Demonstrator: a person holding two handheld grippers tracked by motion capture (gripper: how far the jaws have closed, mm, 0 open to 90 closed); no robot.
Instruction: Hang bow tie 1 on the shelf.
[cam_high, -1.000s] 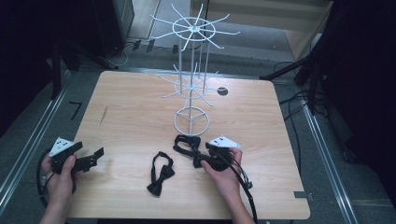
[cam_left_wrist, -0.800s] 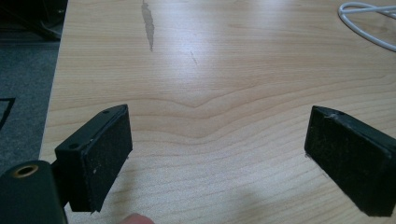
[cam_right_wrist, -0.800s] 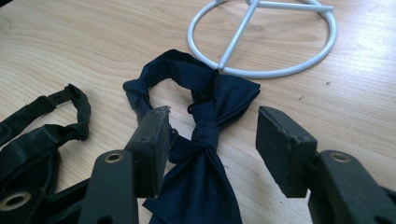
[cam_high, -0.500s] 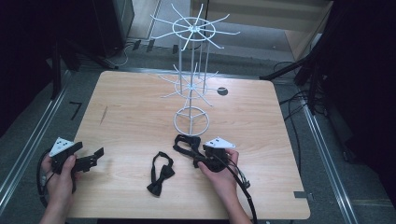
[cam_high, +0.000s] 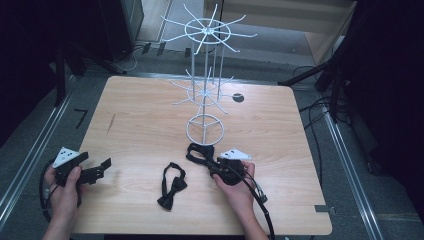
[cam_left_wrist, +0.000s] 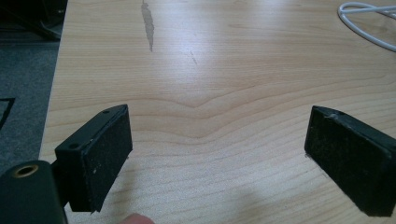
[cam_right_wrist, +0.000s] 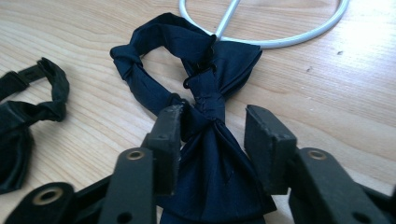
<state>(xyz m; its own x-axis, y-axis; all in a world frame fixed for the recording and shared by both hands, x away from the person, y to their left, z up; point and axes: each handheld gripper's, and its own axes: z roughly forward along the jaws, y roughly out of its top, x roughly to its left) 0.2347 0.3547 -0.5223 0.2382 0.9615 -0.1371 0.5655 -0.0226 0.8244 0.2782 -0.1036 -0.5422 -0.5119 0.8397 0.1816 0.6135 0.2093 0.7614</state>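
Note:
A dark navy bow tie (cam_high: 197, 151) (cam_right_wrist: 159, 32) lies on the wooden table (cam_high: 140, 115), its strap end touching the base ring of a white wire rack (cam_high: 205, 107) (cam_right_wrist: 280, 42). My right gripper (cam_high: 212, 164) (cam_right_wrist: 215, 116) is open, and its jaws straddle the tie's knot. The left jaw touches the fabric while the right jaw stands slightly off it. A black bow tie (cam_high: 171, 186) (cam_right_wrist: 18, 116) lies loose to the left of it. Near the table's front left corner my left gripper (cam_high: 102, 169) (cam_left_wrist: 219, 116) is wide open over bare wood.
The rack's spoked arms spread above the middle and back of the table. A small black disc (cam_high: 238, 97) lies behind the rack on the right. Floor rails, cables and dark stands surround the table.
My right gripper has edged slightly left onto the navy bow tie. The left gripper and the black bow tie have stayed put.

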